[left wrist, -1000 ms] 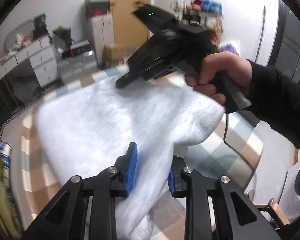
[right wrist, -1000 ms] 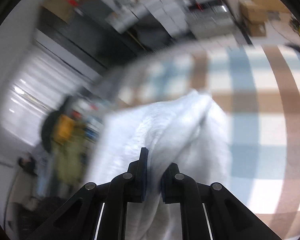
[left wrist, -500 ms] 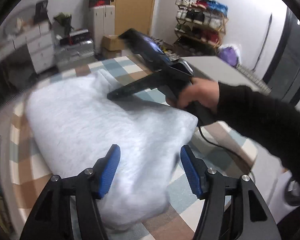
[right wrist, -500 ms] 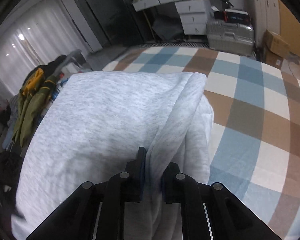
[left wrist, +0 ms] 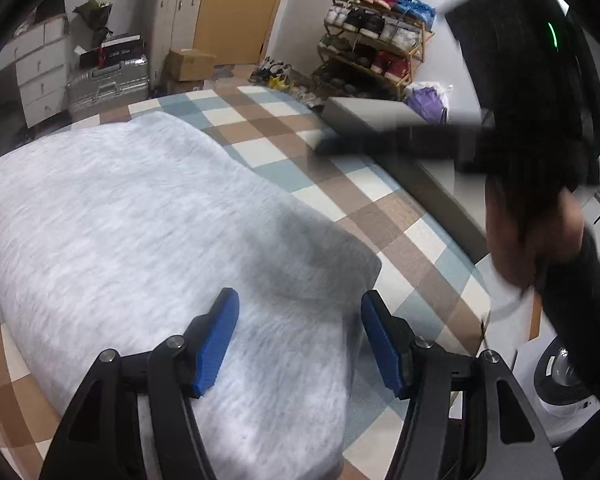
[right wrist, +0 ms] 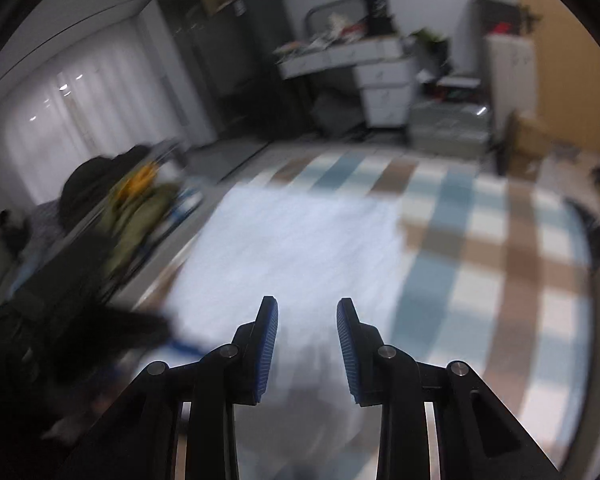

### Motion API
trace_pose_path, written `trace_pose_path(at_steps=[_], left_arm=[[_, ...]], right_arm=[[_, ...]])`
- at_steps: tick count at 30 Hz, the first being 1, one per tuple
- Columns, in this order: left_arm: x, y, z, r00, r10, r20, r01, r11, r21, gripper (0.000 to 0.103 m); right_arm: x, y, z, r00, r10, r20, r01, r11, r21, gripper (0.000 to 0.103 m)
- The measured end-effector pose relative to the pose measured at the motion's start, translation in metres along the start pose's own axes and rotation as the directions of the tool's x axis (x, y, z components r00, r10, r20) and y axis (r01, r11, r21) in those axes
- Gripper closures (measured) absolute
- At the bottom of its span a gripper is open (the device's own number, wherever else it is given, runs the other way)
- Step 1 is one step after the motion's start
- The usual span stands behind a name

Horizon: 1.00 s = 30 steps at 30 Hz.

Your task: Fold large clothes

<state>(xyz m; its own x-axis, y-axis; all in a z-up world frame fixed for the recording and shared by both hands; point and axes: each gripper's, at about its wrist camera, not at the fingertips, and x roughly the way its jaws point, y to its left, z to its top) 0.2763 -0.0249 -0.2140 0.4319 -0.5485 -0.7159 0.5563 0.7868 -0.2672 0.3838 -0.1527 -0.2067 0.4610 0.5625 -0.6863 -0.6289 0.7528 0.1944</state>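
So the grey sweater [left wrist: 148,240] is lying folded on the checked cloth [left wrist: 400,216], a fat rounded bundle with its near end right under my left gripper [left wrist: 298,320]. That gripper's blue pads [left wrist: 216,344] are spread well apart, hovering over the sweater's near corner with nothing pinched between them, so it's let go. The right pad sits out past the sweater's edge, over the cloth.

My right gripper [right wrist: 307,320] is in the middle of opening. Its pads are apart and I can't see any fabric caught between them; the sweater [right wrist: 300,248] just lies below and ahead of it, pale and smeared by motion blur. In the left camera the right gripper [left wrist: 384,146] shows up as a dark blurry shape off to the right above the cloth, clear of the sweater, with my right hand [left wrist: 536,240] on the handle and a black sleeve [left wrist: 580,300] behind it.

Around the edges: a shoe rack [left wrist: 376,44] by the wall, a silver suitcase [left wrist: 108,84] and a cardboard box [left wrist: 190,65] near the door, white drawers [left wrist: 40,72] on the left. From the right camera there's a heap of clothes [right wrist: 136,204], yellow and olive, beside the sweater's far-left side.
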Motion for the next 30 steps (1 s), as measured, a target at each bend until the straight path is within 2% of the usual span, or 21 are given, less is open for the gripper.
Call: trace_pose_path(at_steps=[3, 5, 7, 8, 11, 13, 14, 15, 17, 19, 21, 23, 25, 27, 28, 30], left_arm=[[-0.025, 0.015, -0.006, 0.993, -0.108, 0.042, 0.111, 0.99, -0.091, 0.046], [-0.048, 0.029, -0.014, 0.983, -0.161, 0.085, 0.174, 0.97, -0.168, 0.046], [-0.075, 0.033, -0.021, 0.987, -0.083, 0.139, 0.106, 0.979, -0.173, 0.045], [-0.084, 0.032, -0.02, 0.986, -0.054, 0.16, 0.079, 0.984, -0.158, 0.044], [-0.101, 0.037, -0.017, 0.98, 0.004, 0.2, 0.027, 0.988, -0.153, 0.044], [-0.098, 0.043, -0.005, 0.982, 0.024, 0.187, 0.005, 0.988, -0.155, 0.044], [-0.092, 0.043, 0.005, 0.986, 0.047, 0.159, -0.026, 0.991, -0.128, 0.044], [-0.078, 0.045, 0.013, 0.991, 0.07, 0.114, -0.06, 0.994, -0.095, 0.044], [-0.042, 0.056, 0.019, 0.989, 0.147, 0.014, -0.146, 0.988, -0.039, 0.044], [-0.012, 0.064, 0.018, 0.983, 0.16, -0.088, -0.162, 0.987, -0.019, 0.045], [-0.002, 0.066, 0.014, 0.977, 0.183, -0.11, -0.184, 0.983, -0.004, 0.045], [0.0, 0.065, 0.012, 0.976, 0.176, -0.129, -0.178, 0.984, -0.005, 0.045], [0.0, 0.065, 0.013, 0.98, 0.152, -0.131, -0.154, 0.988, -0.004, 0.045], [0.004, 0.066, 0.016, 0.981, 0.136, -0.14, -0.138, 0.99, -0.006, 0.045], [0.005, 0.065, 0.017, 0.981, 0.135, -0.143, -0.136, 0.991, -0.004, 0.045], [0.008, 0.063, 0.019, 0.979, 0.14, -0.147, -0.139, 0.99, 0.017, 0.045]], right_arm=[[0.044, -0.004, -0.037, 0.991, -0.011, -0.137, 0.018, 0.998, 0.053, 0.075], [0.07, -0.002, -0.055, 0.981, -0.077, -0.18, 0.082, 0.996, 0.021, 0.077], [0.075, 0.007, -0.061, 0.984, -0.147, -0.1, 0.143, 0.989, -0.045, 0.077], [0.075, 0.01, -0.061, 0.982, -0.168, -0.089, 0.163, 0.985, -0.055, 0.076], [0.075, 0.012, -0.06, 0.977, -0.201, -0.07, 0.202, 0.979, 0.002, 0.076], [0.071, 0.008, -0.065, 0.98, -0.195, -0.04, 0.197, 0.98, 0.041, 0.076], [0.068, 0.005, -0.067, 0.983, -0.184, -0.025, 0.186, 0.98, 0.067, 0.076], [0.068, 0.002, -0.069, 0.984, -0.175, -0.011, 0.176, 0.981, 0.085, 0.076], [0.063, -0.005, -0.076, 0.987, -0.162, 0.013, 0.159, 0.978, 0.132, 0.076], [0.055, -0.011, -0.08, 0.988, -0.152, 0.022, 0.144, 0.969, 0.201, 0.076], [0.039, -0.011, -0.078, 0.988, -0.15, 0.035, 0.135, 0.954, 0.266, 0.076], [0.012, -0.001, -0.078, 0.981, -0.161, 0.111, 0.124, 0.951, 0.283, 0.072], [-0.016, 0.015, -0.072, 0.972, -0.114, 0.208, 0.052, 0.958, 0.281, 0.07], [-0.028, 0.03, -0.065, 0.962, -0.049, 0.269, -0.025, 0.964, 0.265, 0.062], [-0.025, 0.038, -0.062, 0.964, -0.027, 0.266, -0.041, 0.968, 0.249, 0.052], [-0.008, 0.053, -0.054, 0.978, -0.062, 0.197, 0.017, 0.975, 0.222, 0.049]])
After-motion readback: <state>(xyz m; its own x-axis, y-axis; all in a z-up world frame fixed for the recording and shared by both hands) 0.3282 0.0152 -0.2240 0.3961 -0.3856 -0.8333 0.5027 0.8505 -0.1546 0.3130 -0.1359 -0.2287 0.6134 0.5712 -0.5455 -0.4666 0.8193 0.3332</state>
